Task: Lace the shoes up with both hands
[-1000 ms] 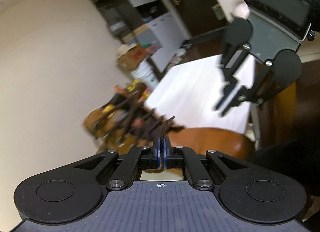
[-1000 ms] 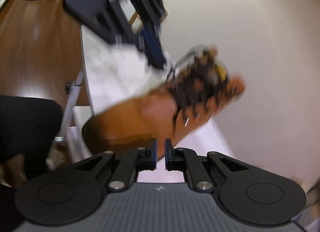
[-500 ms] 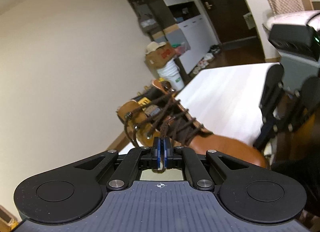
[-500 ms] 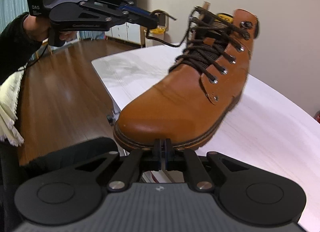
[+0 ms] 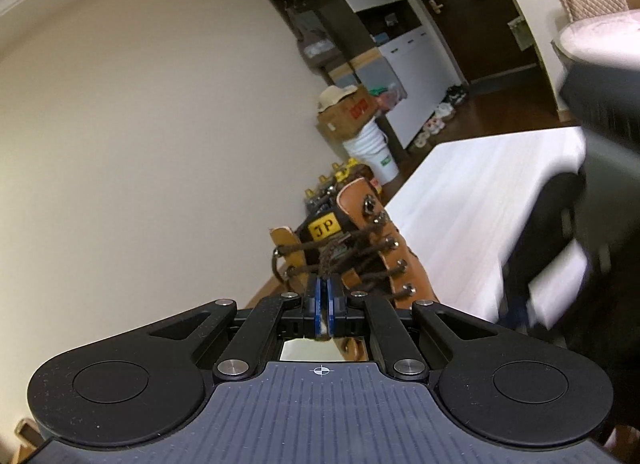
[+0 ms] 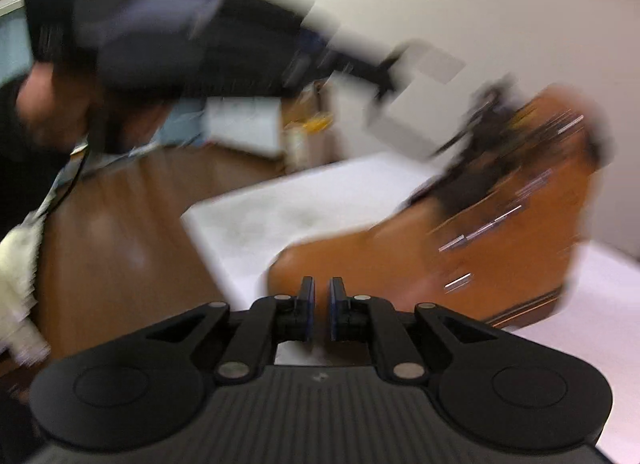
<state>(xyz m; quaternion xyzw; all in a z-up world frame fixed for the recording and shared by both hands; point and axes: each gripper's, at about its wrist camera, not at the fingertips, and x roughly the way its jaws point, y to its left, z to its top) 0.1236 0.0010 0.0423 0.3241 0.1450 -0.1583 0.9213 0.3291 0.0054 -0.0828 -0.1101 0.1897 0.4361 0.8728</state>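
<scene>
A tan leather boot with a dark brown lace stands on the white table. My left gripper is shut on a strand of the lace, held above the boot's open top. In the right wrist view, heavy blur smears the boot and the left gripper up and to the left of it. My right gripper hovers in front of the boot's toe. Its jaws are opening, and a narrow gap with nothing in it shows between the pads. Its blurred body fills the right edge of the left wrist view.
A cardboard box on a white bucket stands by the wall beyond the table's far end. Wooden floor lies beyond the table's near edge. A person's hand holds the left tool. A plain wall runs behind the boot.
The left gripper has risen with the lace still pinched. The right gripper has rolled and swung sideways, and its pads, together half a second ago, now stand slightly apart.
</scene>
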